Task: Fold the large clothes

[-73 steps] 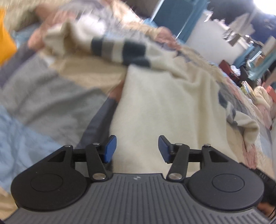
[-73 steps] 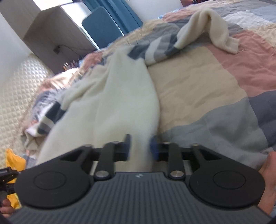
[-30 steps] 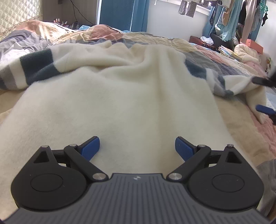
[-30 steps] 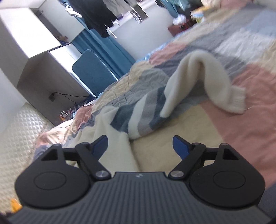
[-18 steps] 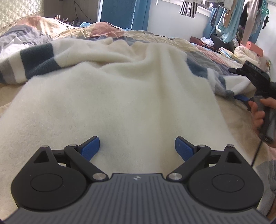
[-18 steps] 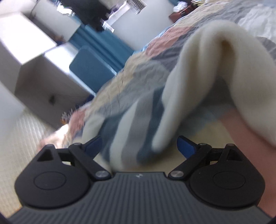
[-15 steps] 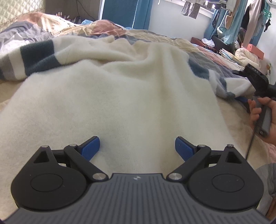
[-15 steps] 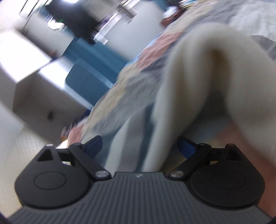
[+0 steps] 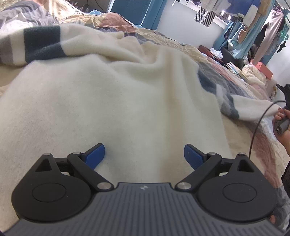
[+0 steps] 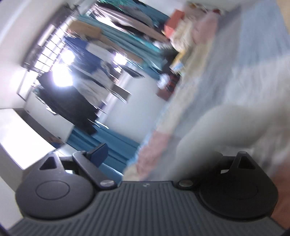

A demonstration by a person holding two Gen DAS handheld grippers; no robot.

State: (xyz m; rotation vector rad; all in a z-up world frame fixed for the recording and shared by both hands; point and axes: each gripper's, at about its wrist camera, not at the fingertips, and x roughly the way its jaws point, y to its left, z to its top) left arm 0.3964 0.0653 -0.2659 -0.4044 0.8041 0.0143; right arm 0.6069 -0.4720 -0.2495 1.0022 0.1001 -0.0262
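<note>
A large cream fleece sweater [image 9: 117, 101] with navy and grey striped sleeves lies spread on the patchwork quilt [image 9: 257, 143]. My left gripper [image 9: 144, 156] is open, its blue pads hovering just over the sweater's body. The right sleeve [image 9: 241, 107] stretches toward the other hand [image 9: 282, 127] at the right edge. In the blurred right wrist view, my right gripper [image 10: 154, 154] is open; the left pad [image 10: 98, 152] shows, and a cream fold of the sleeve [image 10: 213, 127] covers the right pad.
Blue curtains [image 9: 137, 10] and a white wall stand behind the bed. Hanging clothes [image 9: 261, 23] and piled items [image 9: 253, 76] are at the far right. The striped left sleeve [image 9: 36, 43] lies at the upper left.
The left gripper has crept slightly forward over the sweater. The right gripper has swung sharply, tilting up toward the room, with the sleeve now against its right side.
</note>
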